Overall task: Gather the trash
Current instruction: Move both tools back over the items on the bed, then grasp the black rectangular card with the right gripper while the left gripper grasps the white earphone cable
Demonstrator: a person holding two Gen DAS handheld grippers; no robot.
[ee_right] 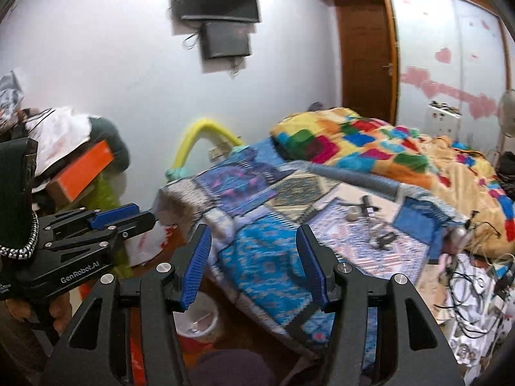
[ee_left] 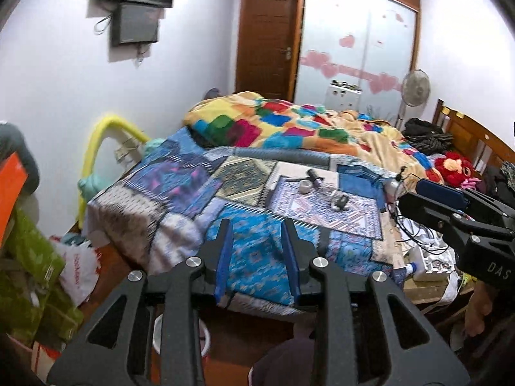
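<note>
Small items lie on the patterned bed cover [ee_left: 180, 193]: a dark tube-like object [ee_left: 314, 177], a small white roll [ee_left: 305, 187], and a dark crumpled piece [ee_left: 339, 202]. They also show in the right wrist view, the roll [ee_right: 352, 214] and the dark piece [ee_right: 383, 238]. My left gripper [ee_left: 257, 257] is open and empty, held above the near corner of the bed. My right gripper [ee_right: 254, 267] is open and empty, also short of the items. A white bin [ee_right: 199, 320] stands on the floor below the bed corner.
A colourful quilt [ee_left: 276, 122] is bunched at the far end of the bed. Cables and clutter [ee_right: 476, 292] lie at the right bedside. Green boxes [ee_left: 29, 276], an orange box [ee_right: 83, 170] and a white plastic bag [ee_left: 80, 267] are piled at left.
</note>
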